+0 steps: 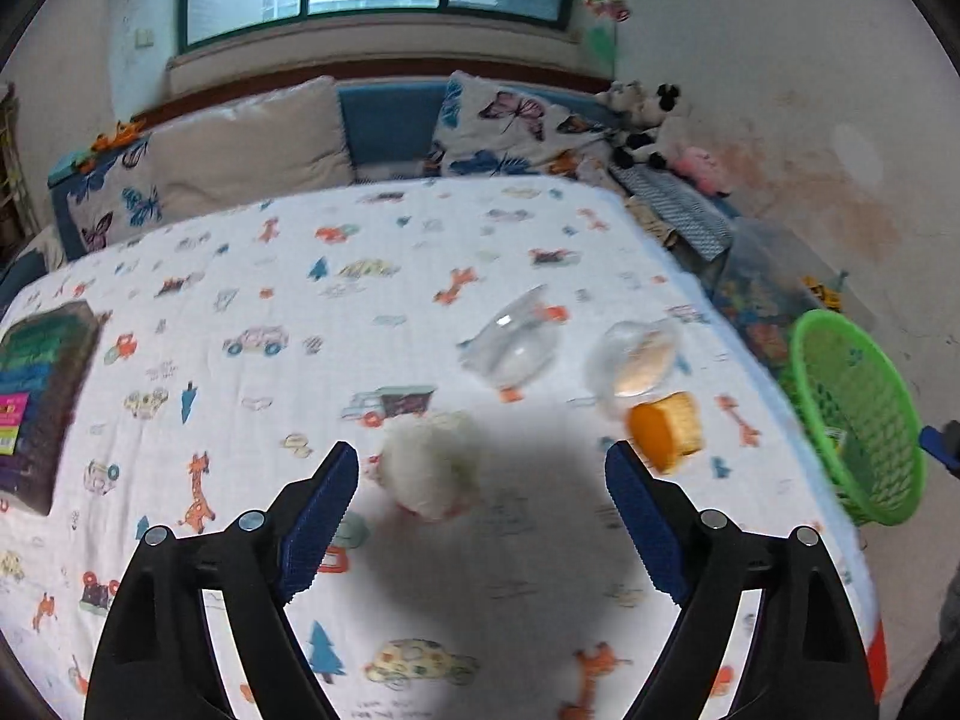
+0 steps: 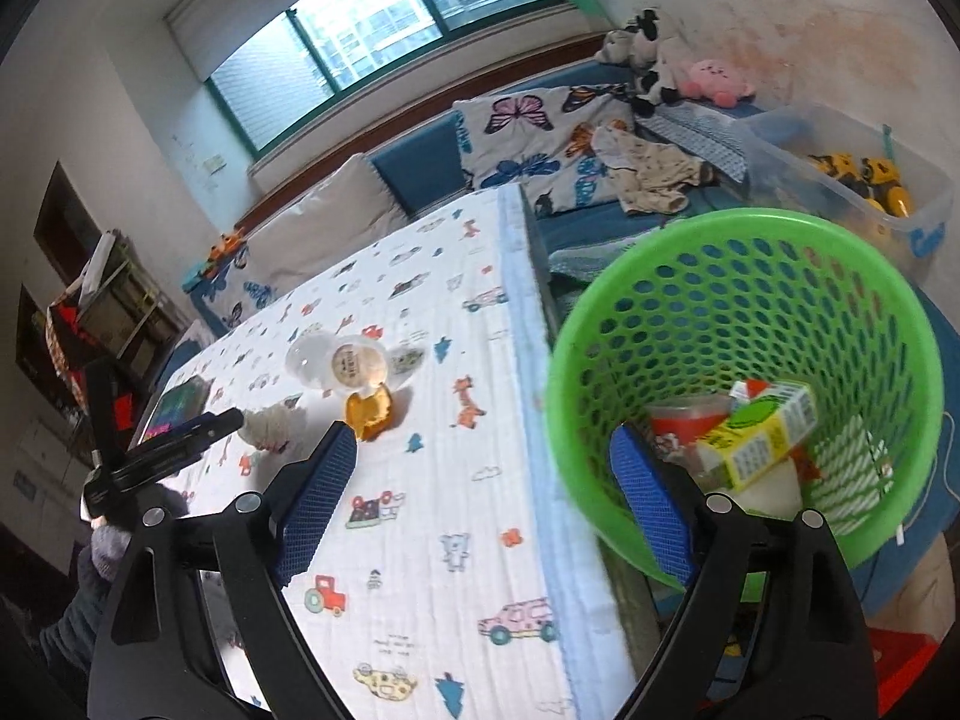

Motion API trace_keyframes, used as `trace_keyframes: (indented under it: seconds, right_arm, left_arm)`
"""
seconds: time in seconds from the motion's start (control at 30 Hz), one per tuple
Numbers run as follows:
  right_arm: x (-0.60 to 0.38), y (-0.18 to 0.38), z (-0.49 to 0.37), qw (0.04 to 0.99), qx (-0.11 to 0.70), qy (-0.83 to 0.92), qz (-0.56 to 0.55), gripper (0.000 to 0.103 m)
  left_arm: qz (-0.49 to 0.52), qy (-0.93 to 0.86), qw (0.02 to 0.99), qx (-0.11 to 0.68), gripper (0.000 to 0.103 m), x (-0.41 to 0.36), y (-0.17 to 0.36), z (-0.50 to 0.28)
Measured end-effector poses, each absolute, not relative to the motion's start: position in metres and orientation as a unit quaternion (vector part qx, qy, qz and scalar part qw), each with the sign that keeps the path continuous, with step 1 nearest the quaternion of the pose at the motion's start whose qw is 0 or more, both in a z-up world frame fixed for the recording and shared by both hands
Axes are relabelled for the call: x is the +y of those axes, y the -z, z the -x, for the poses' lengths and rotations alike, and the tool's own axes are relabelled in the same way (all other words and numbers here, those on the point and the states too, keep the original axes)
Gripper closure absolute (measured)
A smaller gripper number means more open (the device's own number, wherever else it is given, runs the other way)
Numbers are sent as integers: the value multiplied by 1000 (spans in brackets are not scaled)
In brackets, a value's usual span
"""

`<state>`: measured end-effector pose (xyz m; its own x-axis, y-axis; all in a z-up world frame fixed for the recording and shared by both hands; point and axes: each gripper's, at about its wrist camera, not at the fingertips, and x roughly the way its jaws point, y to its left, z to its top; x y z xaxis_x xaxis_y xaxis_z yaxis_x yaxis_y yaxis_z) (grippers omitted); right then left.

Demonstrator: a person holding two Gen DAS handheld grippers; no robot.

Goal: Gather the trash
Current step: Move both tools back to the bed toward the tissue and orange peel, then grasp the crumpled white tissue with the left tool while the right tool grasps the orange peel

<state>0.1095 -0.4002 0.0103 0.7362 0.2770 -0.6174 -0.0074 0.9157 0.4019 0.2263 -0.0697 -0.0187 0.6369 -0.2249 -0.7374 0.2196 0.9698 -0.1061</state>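
Observation:
My left gripper [image 1: 482,468] is open above the patterned tablecloth [image 1: 240,276]. A crumpled white tissue [image 1: 429,471] lies on the cloth between its fingers, untouched and nearer the left one. Beyond it lie a clear plastic container [image 1: 510,342], a clear lidded cup [image 1: 636,360] and an orange scrap [image 1: 666,432]. The green mesh basket [image 2: 600,324] stands off the table's right edge, holding a yellow-green carton [image 2: 762,438] and a red cup [image 2: 684,414]. My right gripper [image 2: 485,450] is open and empty, its right finger in front of the basket's near wall.
A dark book [image 1: 42,396] lies at the table's left edge. Behind the table is a blue sofa with butterfly pillows [image 1: 510,132] and soft toys [image 2: 648,54]. A clear storage box [image 2: 840,180] with toy vehicles sits beyond the basket.

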Motion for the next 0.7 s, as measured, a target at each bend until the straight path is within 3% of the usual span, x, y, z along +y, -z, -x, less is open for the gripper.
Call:
trace_keyframes:
  seconds: [0.33,0.57,0.7]
  right_arm:
    - [-372,0,-128,905,377,-97,-169,17]
    - [-346,9,-144,905,389,-105,-136,17]
    - [-327,15,-153,903,398,-115,-112,17]
  left_arm:
    - [18,113,895,432,23,-64,45,-251]
    - [30,119,889,441,50,-58,54,-259]
    - [42,129,888,439,57,-51,53,-256]
